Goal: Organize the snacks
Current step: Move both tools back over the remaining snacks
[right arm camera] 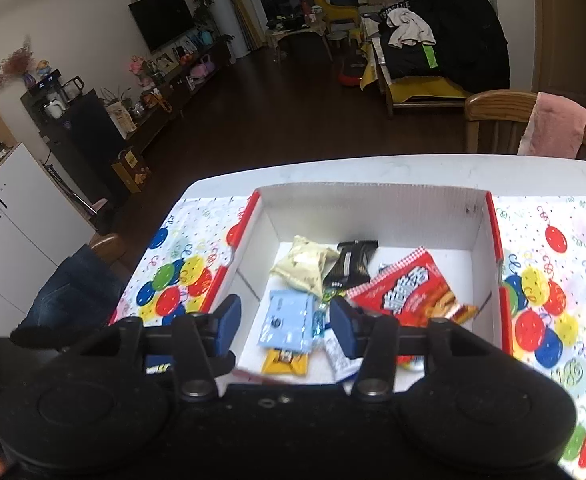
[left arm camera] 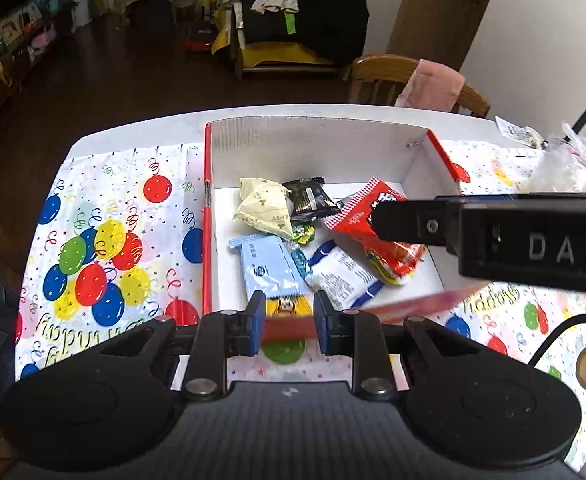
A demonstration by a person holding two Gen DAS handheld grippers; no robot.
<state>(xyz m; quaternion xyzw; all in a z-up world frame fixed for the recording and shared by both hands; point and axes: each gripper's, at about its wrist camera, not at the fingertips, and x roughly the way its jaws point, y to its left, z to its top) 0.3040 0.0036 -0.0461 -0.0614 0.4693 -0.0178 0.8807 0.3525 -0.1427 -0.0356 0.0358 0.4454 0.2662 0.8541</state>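
A white box with red edges [left arm camera: 317, 148] [right arm camera: 373, 208] stands on the table and holds several snack packets: a cream packet [left arm camera: 263, 208] [right arm camera: 305, 266], a black one [left arm camera: 311, 198] [right arm camera: 353, 262], a red bag [left arm camera: 377, 236] [right arm camera: 413, 288], a light blue packet [left arm camera: 269, 266] [right arm camera: 289, 320], a white and blue packet [left arm camera: 341, 272] and a yellow one [left arm camera: 287, 306] [right arm camera: 287, 362]. My left gripper [left arm camera: 287, 312] is open and empty at the box's near edge. My right gripper [right arm camera: 285, 320] is open and empty above the box; its body shows in the left wrist view [left arm camera: 493, 236].
A balloon-patterned cloth [left arm camera: 105, 240] [right arm camera: 553, 280] covers the white table. A clear plastic bag [left arm camera: 569, 168] lies at the far right. A wooden chair with a pink cloth [left arm camera: 421, 84] [right arm camera: 533, 124] stands behind the table. A cable [left arm camera: 553, 336] hangs at the right.
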